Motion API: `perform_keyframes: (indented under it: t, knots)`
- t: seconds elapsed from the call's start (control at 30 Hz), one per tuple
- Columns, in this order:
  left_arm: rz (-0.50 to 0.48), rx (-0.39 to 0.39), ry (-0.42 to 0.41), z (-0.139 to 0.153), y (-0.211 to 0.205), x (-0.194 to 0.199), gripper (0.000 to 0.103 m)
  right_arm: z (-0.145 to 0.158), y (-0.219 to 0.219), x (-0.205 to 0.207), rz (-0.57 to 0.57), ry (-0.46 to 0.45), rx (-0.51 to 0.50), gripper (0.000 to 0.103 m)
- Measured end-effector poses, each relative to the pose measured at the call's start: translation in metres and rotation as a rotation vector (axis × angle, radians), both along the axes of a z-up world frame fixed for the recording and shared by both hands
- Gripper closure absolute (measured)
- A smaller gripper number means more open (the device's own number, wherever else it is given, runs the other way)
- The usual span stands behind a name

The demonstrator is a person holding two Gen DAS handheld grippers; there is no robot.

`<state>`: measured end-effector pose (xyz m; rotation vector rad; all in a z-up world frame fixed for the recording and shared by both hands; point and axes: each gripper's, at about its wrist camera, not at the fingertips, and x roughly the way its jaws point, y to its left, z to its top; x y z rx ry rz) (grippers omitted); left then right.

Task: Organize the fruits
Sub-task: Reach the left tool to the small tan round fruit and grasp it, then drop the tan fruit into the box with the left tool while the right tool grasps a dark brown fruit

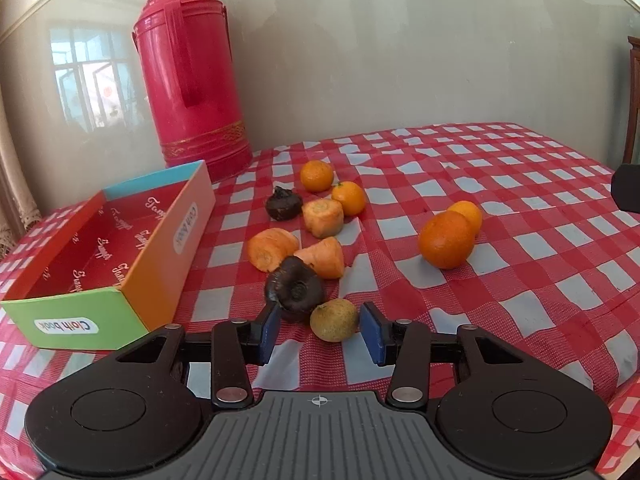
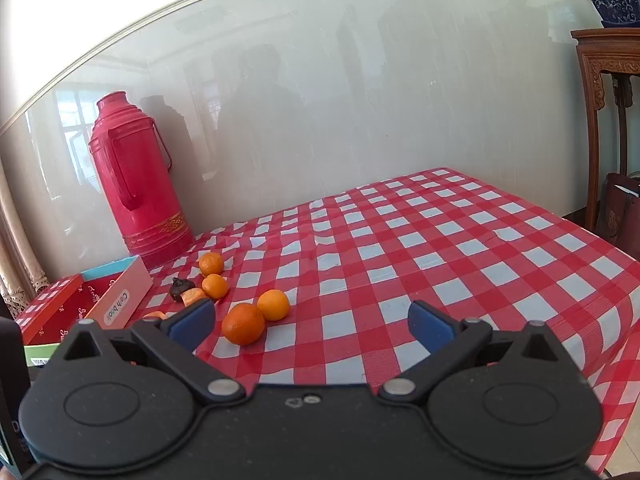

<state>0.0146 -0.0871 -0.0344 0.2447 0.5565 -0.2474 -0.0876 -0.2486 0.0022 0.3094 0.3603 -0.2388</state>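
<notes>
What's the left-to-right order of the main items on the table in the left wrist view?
Cardboard box → red thermos → dark water chestnut → greenish fruit → big orange, with a smaller orange partly behind it.

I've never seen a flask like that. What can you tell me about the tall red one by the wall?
The red flask looks like glossy plastic: a tall cylinder with a stepped cap, a moulded side handle, a thin carrying bail and a gold patterned band near its base. It stands upright, closed, on the checked tablecloth against the wall, just behind the open colourful box.
</notes>
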Motion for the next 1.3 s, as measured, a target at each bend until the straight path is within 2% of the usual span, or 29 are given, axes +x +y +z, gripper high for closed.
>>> perform_keyframes:
  t: [0.03, 0.07, 0.1, 0.27, 0.43, 0.53, 0.67, 0.8, 0.93, 1.0, 1.13, 1.17, 1.23, 1.3]
  knots:
    - [-0.005, 0.002, 0.0, -0.001, -0.001, 0.0, 0.065, 0.0, 0.0, 0.0, -0.001, 0.0, 0.0, 0.006]
    - [-0.012, 0.002, 0.004, -0.002, -0.003, 0.0, 0.073, 0.0, 0.0, 0.001, -0.001, 0.001, -0.001, 0.006]
    - [-0.017, 0.003, 0.01, -0.003, -0.004, 0.001, 0.074, -0.001, 0.001, 0.001, 0.001, 0.003, 0.001, 0.006]
    - [-0.022, 0.008, 0.011, -0.006, -0.007, 0.0, 0.075, -0.001, 0.002, 0.003, 0.007, 0.006, 0.005, 0.006]
    - [-0.006, 0.029, -0.083, 0.003, -0.005, -0.009, 0.075, -0.001, 0.005, 0.005, 0.014, 0.007, 0.002, 0.006]
    - [0.067, 0.027, -0.148, 0.018, 0.012, -0.006, 0.075, -0.002, 0.009, 0.009, 0.028, 0.018, -0.002, 0.006]
    - [0.242, 0.015, -0.176, 0.039, 0.054, 0.02, 0.075, -0.004, 0.017, 0.016, 0.051, 0.041, -0.012, 0.006]
    - [0.437, 0.001, -0.105, 0.046, 0.104, 0.056, 0.075, -0.005, 0.032, 0.027, 0.089, 0.056, -0.019, 0.006]
    - [0.565, -0.005, -0.005, 0.042, 0.143, 0.087, 0.075, -0.008, 0.053, 0.044, 0.144, 0.078, -0.02, 0.006]
    - [0.583, -0.006, 0.035, 0.04, 0.155, 0.098, 0.075, -0.009, 0.066, 0.055, 0.171, 0.095, -0.028, 0.006]
    - [0.581, -0.036, 0.041, 0.039, 0.163, 0.098, 0.074, -0.015, 0.09, 0.08, 0.236, 0.146, -0.024, 0.006]
    - [0.582, -0.038, 0.036, 0.039, 0.164, 0.096, 0.073, -0.017, 0.096, 0.085, 0.243, 0.153, -0.027, 0.006]
    - [0.571, -0.057, 0.026, 0.041, 0.165, 0.09, 0.054, -0.018, 0.107, 0.095, 0.255, 0.165, -0.041, 0.006]
    - [0.565, -0.072, -0.004, 0.044, 0.167, 0.085, 0.004, -0.018, 0.116, 0.101, 0.271, 0.164, -0.054, 0.012]
